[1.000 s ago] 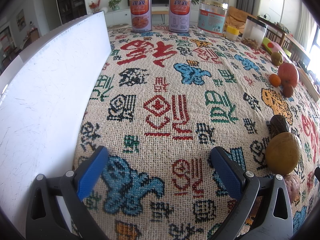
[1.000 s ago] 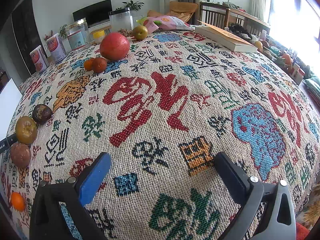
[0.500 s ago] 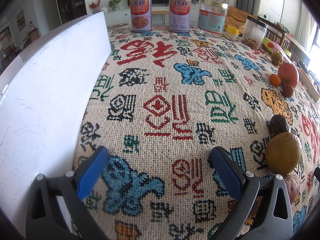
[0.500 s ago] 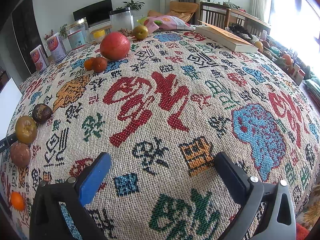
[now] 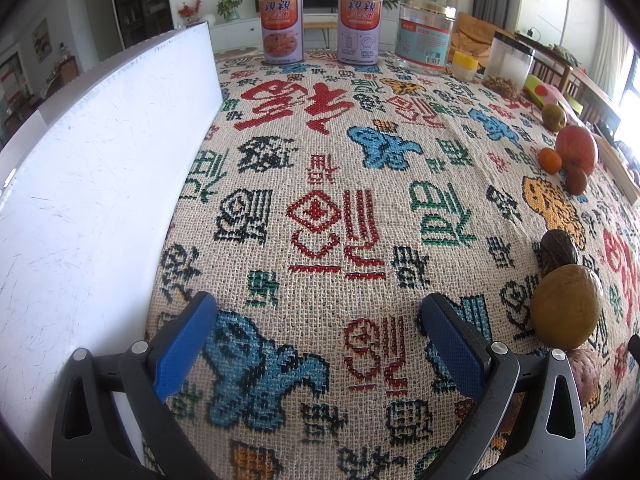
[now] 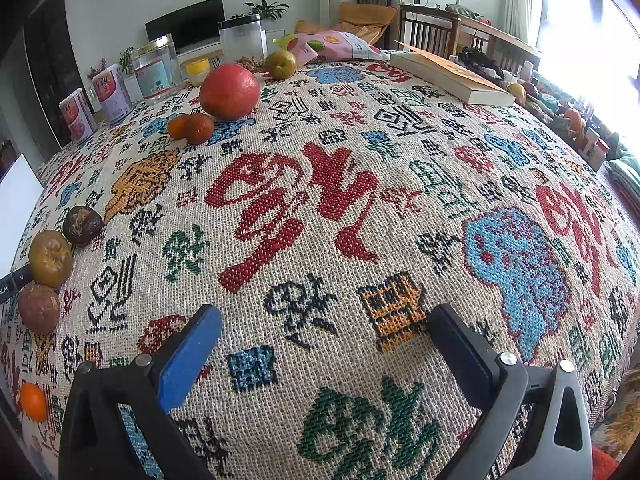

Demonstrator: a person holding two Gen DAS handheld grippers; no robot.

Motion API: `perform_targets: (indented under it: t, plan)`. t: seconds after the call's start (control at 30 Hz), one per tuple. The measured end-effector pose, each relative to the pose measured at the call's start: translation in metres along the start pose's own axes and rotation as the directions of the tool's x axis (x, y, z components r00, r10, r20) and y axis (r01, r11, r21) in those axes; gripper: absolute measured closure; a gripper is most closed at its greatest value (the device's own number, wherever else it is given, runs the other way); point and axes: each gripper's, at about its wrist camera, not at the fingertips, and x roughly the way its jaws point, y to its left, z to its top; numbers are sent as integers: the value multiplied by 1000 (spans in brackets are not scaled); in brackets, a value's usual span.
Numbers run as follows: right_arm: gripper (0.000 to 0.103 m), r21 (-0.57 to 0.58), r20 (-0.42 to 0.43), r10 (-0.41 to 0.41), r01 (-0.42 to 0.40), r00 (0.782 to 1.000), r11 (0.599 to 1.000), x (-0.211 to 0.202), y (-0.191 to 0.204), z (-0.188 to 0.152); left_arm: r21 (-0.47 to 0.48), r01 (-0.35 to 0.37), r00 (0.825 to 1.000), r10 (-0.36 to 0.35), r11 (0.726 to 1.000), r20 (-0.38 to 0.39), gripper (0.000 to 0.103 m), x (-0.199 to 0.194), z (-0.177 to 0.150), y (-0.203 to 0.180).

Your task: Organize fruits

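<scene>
Fruits lie on a patterned woven tablecloth (image 6: 360, 208). In the right wrist view a big red fruit (image 6: 229, 91), two small oranges (image 6: 191, 127) and a green-brown pear (image 6: 281, 65) sit far off. At the left edge lie a dark round fruit (image 6: 82, 225), a brown-yellow pear (image 6: 50, 257), a reddish-brown fruit (image 6: 38, 308) and an orange (image 6: 33, 401). The left wrist view shows the brown-yellow pear (image 5: 566, 306) and dark fruit (image 5: 559, 249) at its right. My left gripper (image 5: 320, 340) and right gripper (image 6: 324, 344) are open and empty above the cloth.
A white board (image 5: 88, 184) stands along the left. Two cans (image 5: 281, 28), a glass jar (image 5: 425, 35) and a clear container (image 5: 507, 65) stand at the far edge. A book (image 6: 452, 76) and a snack bag (image 6: 336, 45) lie at the far right.
</scene>
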Motion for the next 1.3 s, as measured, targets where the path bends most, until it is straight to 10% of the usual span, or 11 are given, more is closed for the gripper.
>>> perform_targets:
  t: [1.3]
  plan:
    - [0, -6, -2, -2, 2, 1000, 1000, 0, 1, 0, 0, 0, 1000, 0, 1000, 0, 0, 0, 0, 0]
